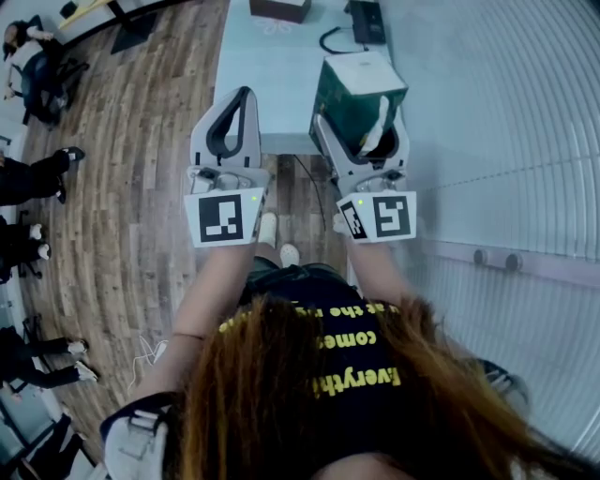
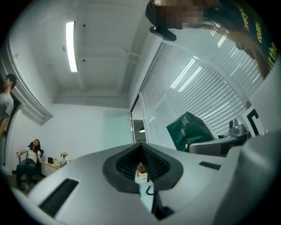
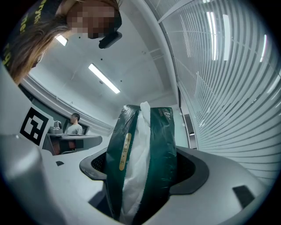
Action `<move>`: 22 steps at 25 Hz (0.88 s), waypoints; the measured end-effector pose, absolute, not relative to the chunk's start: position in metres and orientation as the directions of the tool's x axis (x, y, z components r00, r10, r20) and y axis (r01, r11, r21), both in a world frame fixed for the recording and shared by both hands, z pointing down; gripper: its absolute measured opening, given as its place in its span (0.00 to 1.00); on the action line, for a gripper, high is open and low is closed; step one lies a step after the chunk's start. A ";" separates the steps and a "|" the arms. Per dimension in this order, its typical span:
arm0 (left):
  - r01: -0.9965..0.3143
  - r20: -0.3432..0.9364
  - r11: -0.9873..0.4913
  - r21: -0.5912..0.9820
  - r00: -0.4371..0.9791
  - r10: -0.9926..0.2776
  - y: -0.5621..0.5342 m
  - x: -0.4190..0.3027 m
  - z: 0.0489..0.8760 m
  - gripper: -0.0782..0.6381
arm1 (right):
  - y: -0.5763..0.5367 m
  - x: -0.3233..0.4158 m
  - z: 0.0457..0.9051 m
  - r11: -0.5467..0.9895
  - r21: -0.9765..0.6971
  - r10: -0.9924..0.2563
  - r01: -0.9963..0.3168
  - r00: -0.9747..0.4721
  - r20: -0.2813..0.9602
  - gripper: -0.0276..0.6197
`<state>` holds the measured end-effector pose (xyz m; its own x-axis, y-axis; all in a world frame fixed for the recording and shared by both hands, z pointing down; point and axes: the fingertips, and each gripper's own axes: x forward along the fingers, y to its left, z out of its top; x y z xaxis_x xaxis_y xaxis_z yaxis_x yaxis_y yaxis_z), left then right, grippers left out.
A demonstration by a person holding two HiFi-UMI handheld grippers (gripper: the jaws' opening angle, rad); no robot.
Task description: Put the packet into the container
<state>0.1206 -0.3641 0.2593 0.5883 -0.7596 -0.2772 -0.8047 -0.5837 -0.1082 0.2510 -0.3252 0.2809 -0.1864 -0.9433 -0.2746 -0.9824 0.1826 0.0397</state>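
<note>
Packet (image 3: pixel 158 145) clamped in right gripper (image 1: pixel 362 131); left gripper (image 1: pixel 234 108) closed on nothing.
The soft, gaping wrapper may slide from the pinch.

Table (image 1: pixel 262 84) w/ box (image 1: pixel 279 9), blinds (image 1: pixel 506 112)

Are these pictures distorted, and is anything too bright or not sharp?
Head view: fisheye bends the blinds into arcs. Left gripper view: dark rounded corners, and the ceiling lamp is overexposed. Right gripper view: the packet between the jaws is fairly sharp, and lamp reflections streak the blinds.
</note>
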 end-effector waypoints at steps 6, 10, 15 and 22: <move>-0.798 -0.274 -0.596 -0.092 0.596 -0.755 -0.393 0.113 0.254 0.11 | -0.352 0.242 0.271 0.170 0.045 -0.947 -0.984 -0.176 -0.269 0.63; -0.789 -0.277 -0.607 -0.093 0.607 -0.745 -0.410 0.119 0.261 0.11 | -0.364 0.245 0.278 0.156 0.047 -0.948 -0.987 -0.163 -0.274 0.63; -0.775 -0.291 -0.623 -0.107 0.623 -0.726 -0.418 0.130 0.273 0.11 | -0.373 0.254 0.294 0.135 0.044 -0.948 -0.990 -0.142 -0.284 0.63; -0.753 -0.319 -0.640 -0.149 0.650 -0.690 -0.424 0.142 0.275 0.11 | -0.381 0.257 0.300 0.116 0.053 -0.940 -0.992 -0.127 -0.316 0.63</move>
<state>0.1424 -0.4239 0.2750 0.6497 -0.6898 -0.3195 -0.7534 -0.6405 -0.1492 0.2570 -0.3815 0.3003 -0.1268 -0.9403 -0.3159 -0.9918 0.1159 0.0531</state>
